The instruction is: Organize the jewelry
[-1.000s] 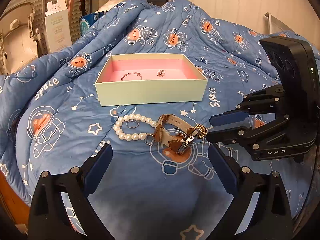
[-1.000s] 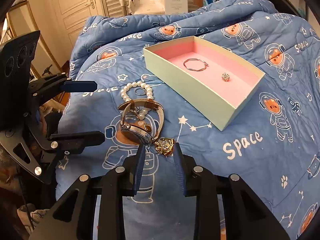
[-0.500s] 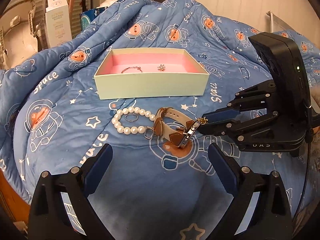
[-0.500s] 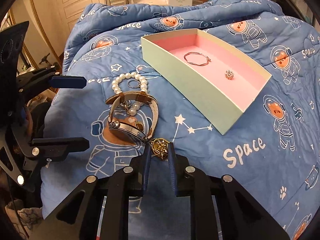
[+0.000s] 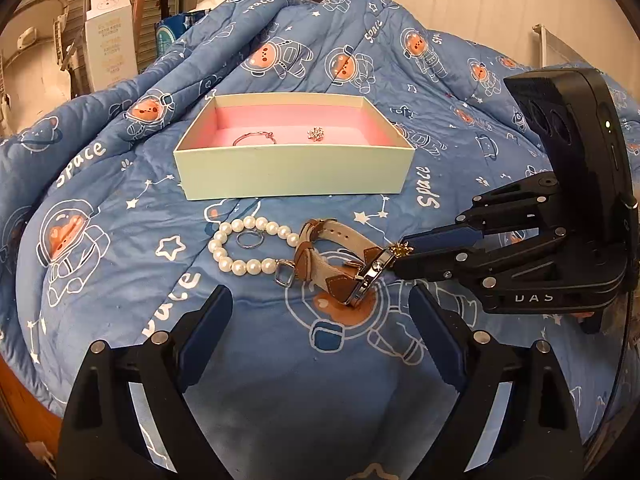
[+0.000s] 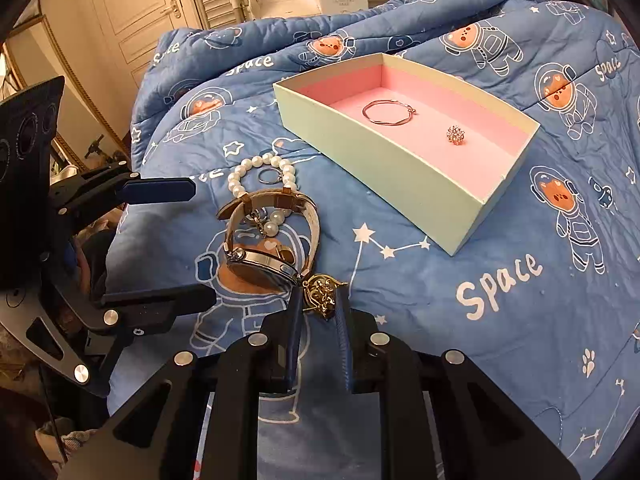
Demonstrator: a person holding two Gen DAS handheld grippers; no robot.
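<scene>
A gold ornament [image 6: 322, 290] sits pinched between the pads of my right gripper [image 6: 319, 300], just above the blue quilt and beside the watch [image 6: 260, 264]. In the left wrist view the same ornament [image 5: 400, 247] shows at the right gripper's [image 5: 400, 255] tips. The watch [image 5: 340, 264] with its cream and brown strap lies on a pearl bracelet [image 5: 236, 266] that encircles a small ring [image 5: 248, 239]. My left gripper [image 5: 320, 298] stands wide, its jaws closing a little, with nothing between them. The pale green box [image 5: 292, 176] holds a thin hoop [image 5: 254, 138] and a sparkly stud [image 5: 316, 133].
The quilt [image 5: 120, 208] with its astronaut bear print rises in folds behind the box. A white carton [image 5: 110, 36] and shelving stand beyond it at the left. A door [image 6: 132, 12] and shutters lie past the bed's far edge.
My right gripper's jaws have drawn in around the gold ornament, which lay just beyond their tips before. The left gripper has stayed put.
</scene>
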